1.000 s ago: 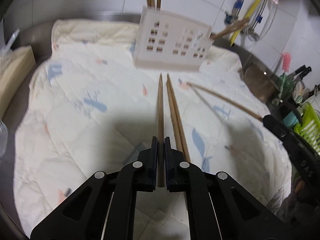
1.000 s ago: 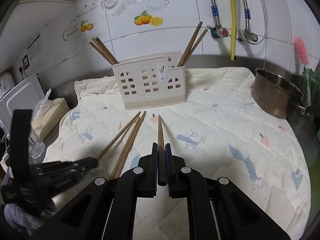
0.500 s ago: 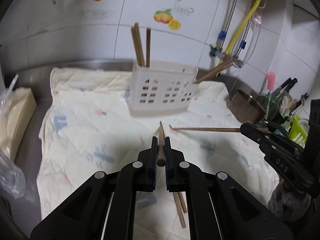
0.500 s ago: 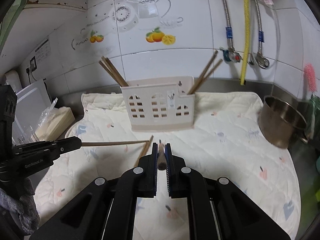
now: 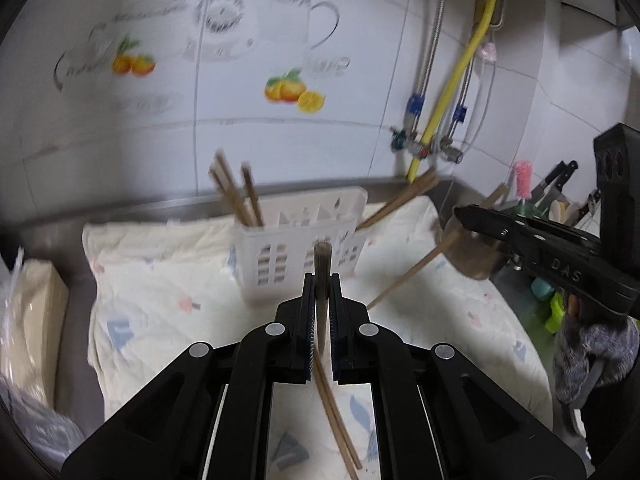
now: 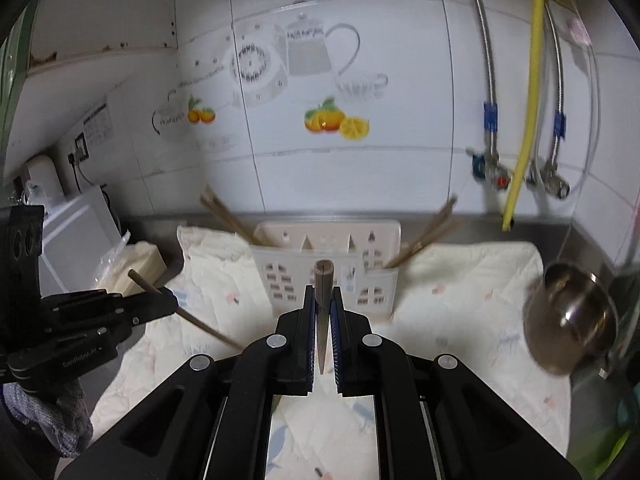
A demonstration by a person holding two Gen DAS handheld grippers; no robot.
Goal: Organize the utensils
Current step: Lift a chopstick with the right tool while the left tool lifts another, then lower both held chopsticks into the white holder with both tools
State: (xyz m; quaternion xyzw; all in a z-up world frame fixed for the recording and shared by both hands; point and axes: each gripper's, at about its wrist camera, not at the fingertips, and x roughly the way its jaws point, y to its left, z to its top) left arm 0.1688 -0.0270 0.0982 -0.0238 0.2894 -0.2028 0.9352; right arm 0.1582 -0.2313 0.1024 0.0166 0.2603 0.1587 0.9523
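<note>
Wooden chopstick clamped in left gripper; right gripper clamps another chopstick. Both raised before white utensil holder on quilted cloth; two loose chopsticks, probably, lie below.

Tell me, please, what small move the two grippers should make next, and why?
Probably carry both forward over the white holder and tip the sticks' points down. Left gripper and right gripper are each shut on a chopstick, lifted off the quilted cloth, holder just ahead.

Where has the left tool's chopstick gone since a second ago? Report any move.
Yes. The chopstick in the left tool has lifted off the cloth, its end now level with the holder.
</note>
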